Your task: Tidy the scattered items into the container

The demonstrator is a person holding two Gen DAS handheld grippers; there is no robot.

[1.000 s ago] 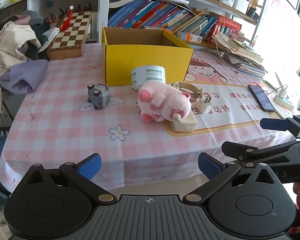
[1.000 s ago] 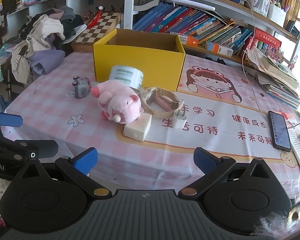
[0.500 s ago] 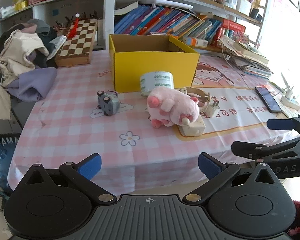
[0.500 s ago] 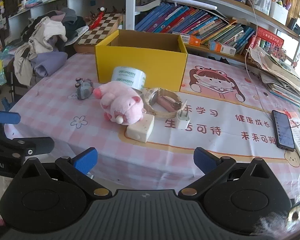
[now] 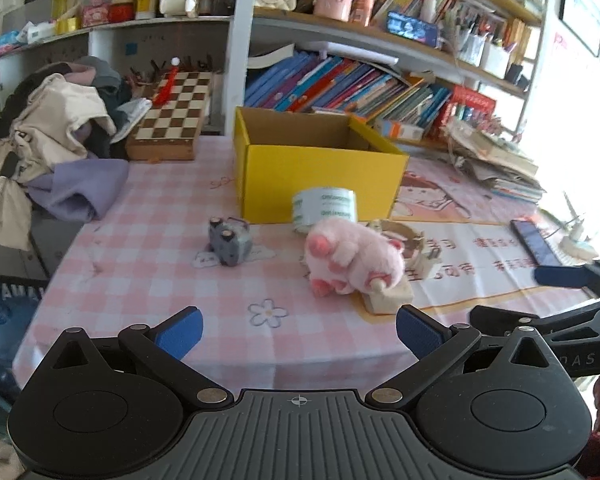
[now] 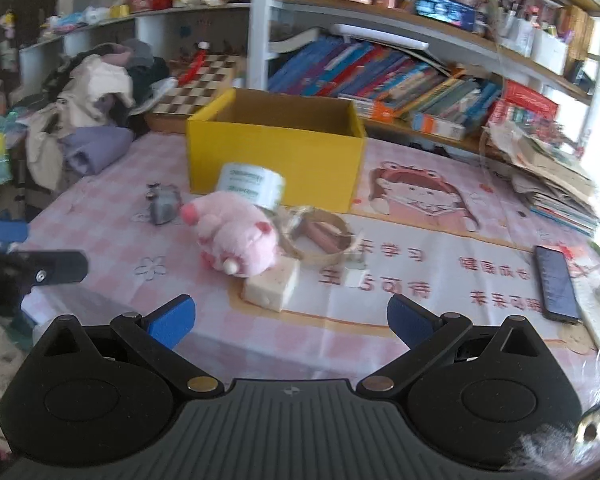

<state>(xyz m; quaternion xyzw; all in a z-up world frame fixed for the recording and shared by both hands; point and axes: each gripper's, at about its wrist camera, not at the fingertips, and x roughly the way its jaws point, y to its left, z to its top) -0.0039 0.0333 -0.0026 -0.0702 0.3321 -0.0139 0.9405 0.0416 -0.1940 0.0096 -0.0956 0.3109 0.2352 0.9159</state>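
A yellow cardboard box (image 5: 319, 176) (image 6: 274, 158) stands open at the back of the pink checked table. In front of it lie a white tape roll (image 5: 324, 209) (image 6: 252, 188), a pink plush pig (image 5: 353, 258) (image 6: 236, 238), a small grey toy (image 5: 230, 241) (image 6: 162, 203), a beige block (image 5: 387, 299) (image 6: 272, 286), a tan ring of tape (image 6: 315, 234) and a white plug (image 6: 355, 274). My left gripper (image 5: 299, 330) and right gripper (image 6: 287, 320) both hover open near the table's front edge, short of the items and holding nothing.
A chessboard (image 5: 176, 118) and a heap of clothes (image 5: 48, 152) sit at the back left. Books (image 5: 355, 88) fill the shelf behind the box. More books (image 6: 551, 176) are stacked at the right, and a black phone (image 6: 555, 284) lies near the right edge.
Both grippers have risen and edged forward toward the table, so the items look nearer and the shelves above have come into view. Both stay open.
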